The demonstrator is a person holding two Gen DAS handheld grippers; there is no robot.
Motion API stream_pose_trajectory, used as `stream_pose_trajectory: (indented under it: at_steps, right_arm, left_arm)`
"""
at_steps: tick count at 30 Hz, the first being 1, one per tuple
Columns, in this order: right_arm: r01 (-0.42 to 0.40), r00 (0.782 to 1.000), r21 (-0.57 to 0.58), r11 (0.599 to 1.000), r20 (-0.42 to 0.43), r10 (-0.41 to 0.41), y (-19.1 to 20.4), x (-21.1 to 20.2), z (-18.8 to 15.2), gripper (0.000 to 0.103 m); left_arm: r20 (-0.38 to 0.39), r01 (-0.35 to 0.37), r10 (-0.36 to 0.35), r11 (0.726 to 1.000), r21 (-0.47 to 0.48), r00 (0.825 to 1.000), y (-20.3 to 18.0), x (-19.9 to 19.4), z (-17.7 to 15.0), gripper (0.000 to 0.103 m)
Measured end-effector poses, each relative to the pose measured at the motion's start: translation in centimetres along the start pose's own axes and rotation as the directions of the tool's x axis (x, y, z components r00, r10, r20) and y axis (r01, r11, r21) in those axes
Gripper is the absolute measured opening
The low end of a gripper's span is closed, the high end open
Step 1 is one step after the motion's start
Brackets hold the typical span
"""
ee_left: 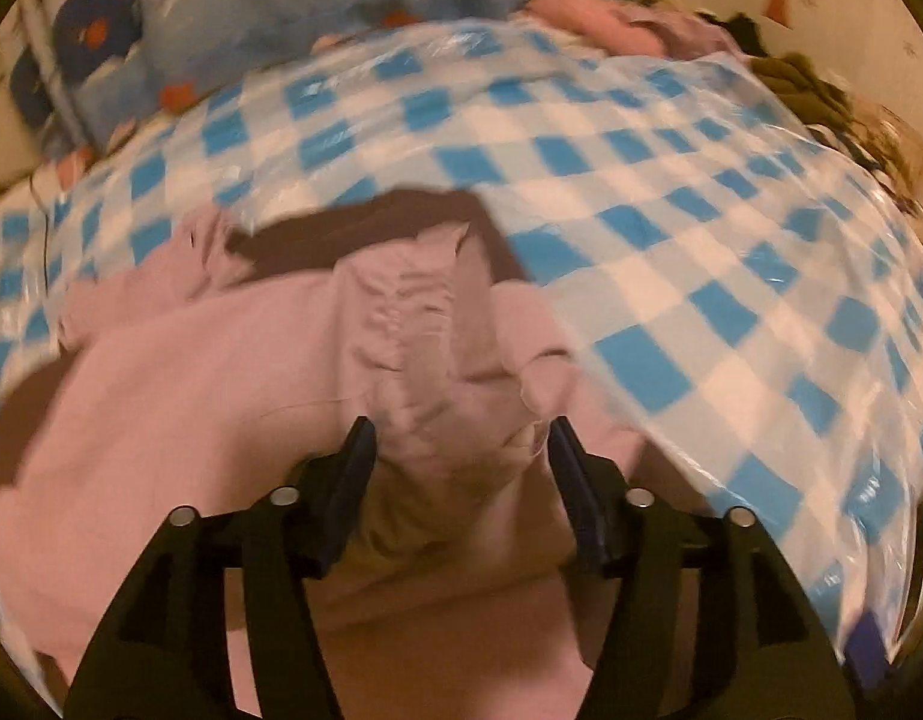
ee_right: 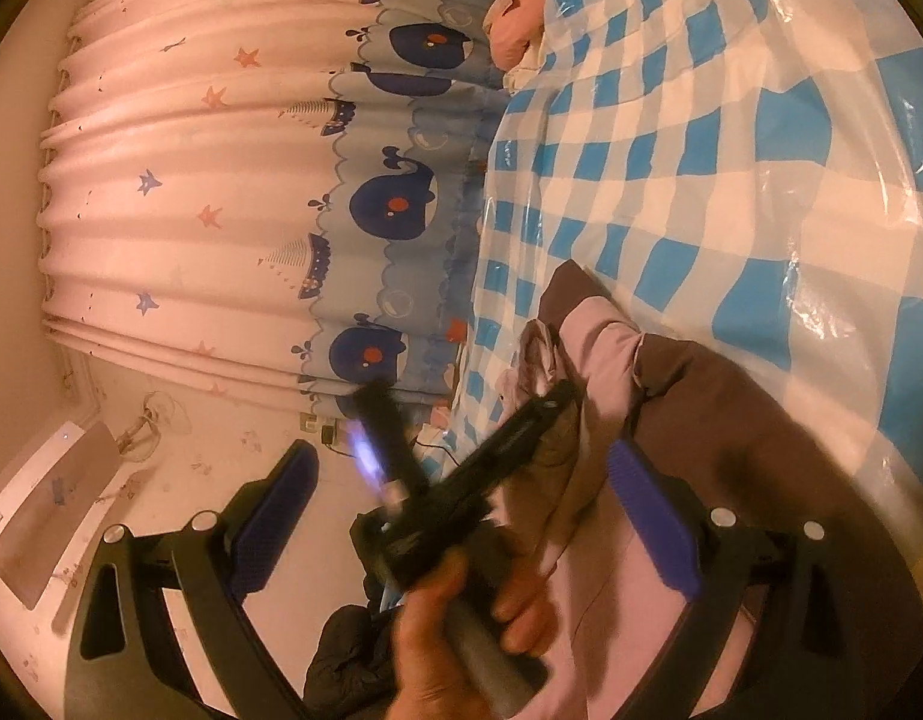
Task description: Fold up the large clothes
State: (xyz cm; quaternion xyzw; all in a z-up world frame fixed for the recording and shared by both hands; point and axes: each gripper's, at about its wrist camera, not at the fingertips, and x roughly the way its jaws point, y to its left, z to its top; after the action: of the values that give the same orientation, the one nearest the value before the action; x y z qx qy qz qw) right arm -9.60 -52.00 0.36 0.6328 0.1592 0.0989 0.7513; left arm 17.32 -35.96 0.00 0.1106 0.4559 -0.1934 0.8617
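Pink and brown fabric, a large garment (ee_left: 179, 372), lies bunched on the near part of a bed covered by a glossy blue-and-white checked sheet (ee_left: 671, 228). The left tool (ee_left: 458, 429) points down at a raised pink fold; its jaws stand apart with that fold between them, and no pad is seen pressing the cloth. In the right wrist view the right tool (ee_right: 461, 468) also stands with its jaws wide apart, holding nothing, and the person's hand (ee_right: 449, 642) on the other tool's handle shows between them. Judged from the layout, the step in hand is positioning for a grasp: the garment is not yet squared, and one layer has to be picked out of the heap. The next move calls for closing the left tool on a single edge, not on the whole ridge, then lifting it clear. Open sheet extends beyond and to the right of the garment, giving room to spread it. A whale-print curtain (ee_right: 395, 198) bounds the far side of the bed, and a pile of other clothes (ee_left: 605, 24) occupies the far corner.
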Motion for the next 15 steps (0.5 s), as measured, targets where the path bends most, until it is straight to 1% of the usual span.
stream_pose_trajectory:
  at_steps: [2,4,5,6,8,9,10,11,12,13,14,15]
  right_arm:
    - [0.005,1.000,-0.001,1.000,0.007,-0.005,-0.1,-0.2,0.1,0.093]
    - [0.011,1.000,-0.007,1.000,0.008,-0.011,0.1,-0.1,0.0,0.093]
    - [0.016,1.000,-0.015,1.000,0.007,-0.016,0.2,-0.1,0.0,0.093]
    - [0.030,1.000,-0.041,0.999,0.001,-0.030,0.6,0.1,-0.1,0.093]
    - [0.068,0.997,-0.119,0.991,-0.024,-0.071,1.7,0.8,-0.4,0.093]
    - [0.099,0.994,-0.188,0.977,-0.037,-0.107,2.8,1.4,-0.9,0.093]
    - [0.127,0.989,-0.260,0.957,-0.042,-0.142,4.0,2.0,-1.4,0.093]
    - [0.149,0.983,-0.354,0.923,-0.052,-0.178,5.7,3.2,-2.3,0.093]
    - [0.146,0.979,-0.408,0.901,-0.071,-0.191,6.9,4.3,-2.9,0.093]
    - [0.132,0.974,-0.467,0.874,-0.102,-0.201,8.3,5.8,-3.6,0.093]
    - [0.119,0.969,-0.526,0.842,-0.125,-0.215,9.7,7.3,-4.3,0.093]
    - [0.118,0.960,-0.611,0.782,-0.131,-0.248,11.4,9.5,-5.2,0.093]
  left_arm:
    - [0.051,0.030,-0.030,1.000,-0.002,0.998,0.6,-3.2,0.2,0.064]
    - [0.127,0.031,-0.028,0.999,-0.020,0.991,2.4,-7.0,0.1,0.070]
    - [0.167,0.024,-0.017,0.999,-0.037,0.986,3.9,-8.8,-0.1,0.076]
    - [0.202,0.009,0.005,0.998,-0.069,0.979,5.9,-10.3,-0.6,0.079]
    - [0.231,-0.004,0.037,0.990,-0.140,0.972,9.8,-12.0,-1.6,0.079]
    - [0.239,-0.022,0.071,0.979,-0.202,0.968,13.0,-12.7,-2.9,0.079]
    - [0.235,-0.033,0.094,0.967,-0.252,0.968,15.4,-13.0,-3.9,0.079]
    - [0.227,-0.032,0.105,0.952,-0.305,0.968,17.7,-13.2,-4.9,0.079]
    - [0.221,-0.022,0.108,0.933,-0.360,0.969,20.2,-13.5,-6.1,0.079]
    - [0.223,-0.013,0.118,0.906,-0.422,0.968,23.2,-13.8,-7.5,0.079]
    - [0.225,-0.018,0.137,0.886,-0.464,0.965,25.4,-14.2,-8.4,0.079]
    - [0.228,-0.027,0.165,0.859,-0.511,0.960,28.0,-14.7,-9.5,0.079]
